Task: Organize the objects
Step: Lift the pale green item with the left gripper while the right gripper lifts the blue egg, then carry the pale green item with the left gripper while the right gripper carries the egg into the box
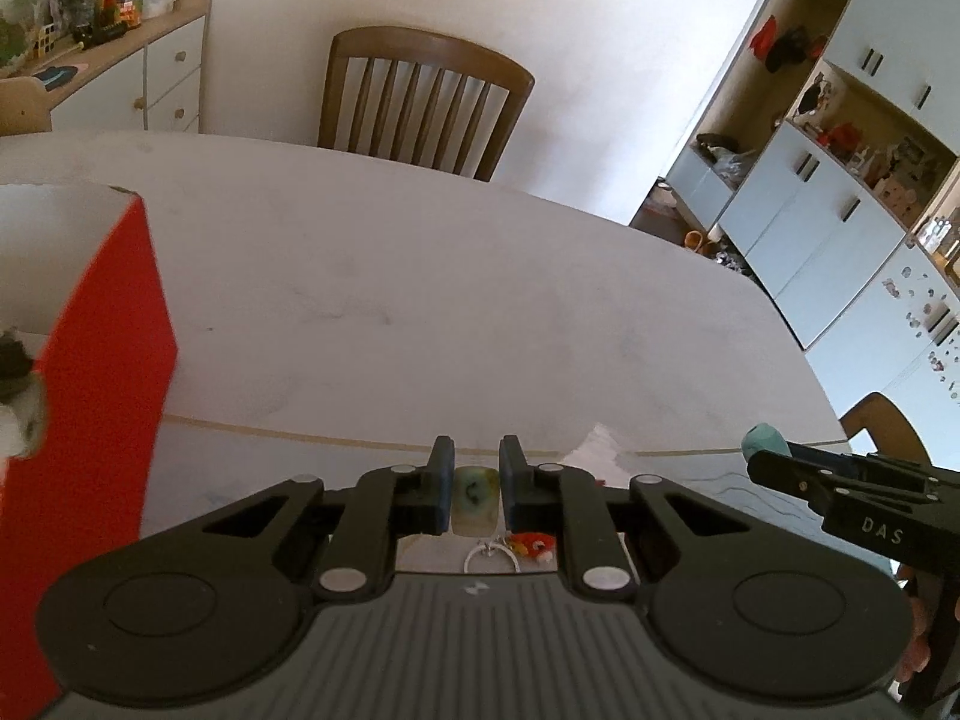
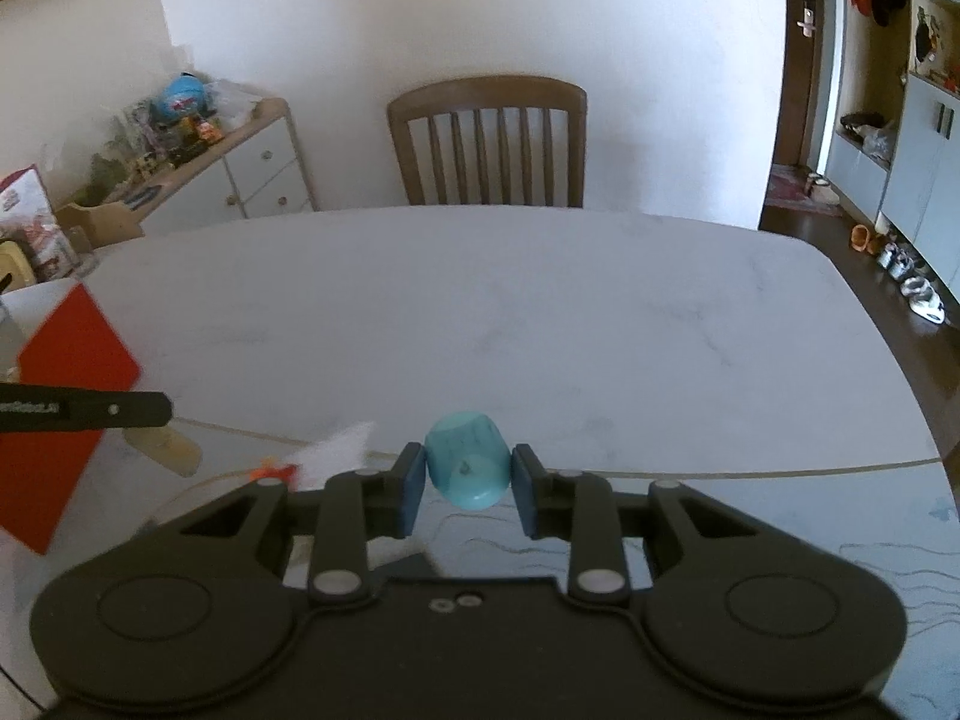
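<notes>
My left gripper (image 1: 476,474) is shut on a pale yellowish keychain tag (image 1: 474,501); its metal ring (image 1: 489,558) and a small red charm (image 1: 535,545) dangle below the pads. The right wrist view shows this gripper (image 2: 163,411) from the side with the tag (image 2: 165,447) hanging under it. My right gripper (image 2: 467,480) is shut on a teal egg-shaped cup (image 2: 465,468), held above the table. In the left wrist view that gripper (image 1: 757,459) enters from the right, with the teal cup (image 1: 761,438) at its tip. A red box (image 1: 102,390) with a white inside stands at the left.
The white marble table (image 1: 420,300) stretches ahead, with a dark glossy mat (image 2: 780,534) along its near edge. A white paper scrap (image 2: 342,450) lies near the mat. A wooden chair (image 2: 492,144) stands at the far side. A sideboard (image 2: 252,174) with toys is at the back left.
</notes>
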`<state>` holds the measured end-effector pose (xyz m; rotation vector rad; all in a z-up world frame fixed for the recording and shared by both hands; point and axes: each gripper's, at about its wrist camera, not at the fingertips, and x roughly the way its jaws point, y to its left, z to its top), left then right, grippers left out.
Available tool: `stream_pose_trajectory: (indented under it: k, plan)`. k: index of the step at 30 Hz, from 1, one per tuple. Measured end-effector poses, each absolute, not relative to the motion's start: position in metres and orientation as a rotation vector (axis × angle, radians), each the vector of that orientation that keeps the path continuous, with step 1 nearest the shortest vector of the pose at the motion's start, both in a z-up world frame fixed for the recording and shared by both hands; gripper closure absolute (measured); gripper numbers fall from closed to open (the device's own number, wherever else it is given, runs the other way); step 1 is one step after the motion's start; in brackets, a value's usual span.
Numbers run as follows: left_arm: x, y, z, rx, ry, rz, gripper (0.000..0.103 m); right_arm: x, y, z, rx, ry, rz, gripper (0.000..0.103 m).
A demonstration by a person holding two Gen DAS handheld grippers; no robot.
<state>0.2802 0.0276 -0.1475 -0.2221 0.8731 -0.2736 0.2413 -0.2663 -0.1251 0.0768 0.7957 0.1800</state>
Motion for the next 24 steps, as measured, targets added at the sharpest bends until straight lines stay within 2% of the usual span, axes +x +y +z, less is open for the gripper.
stream_pose_trajectory:
  k: [24]
  plan:
    - [0.224,0.153,-0.052,-0.229,0.746,-0.244,0.088,0.188,-0.111,-0.026,-0.042,0.655,0.436,0.074]
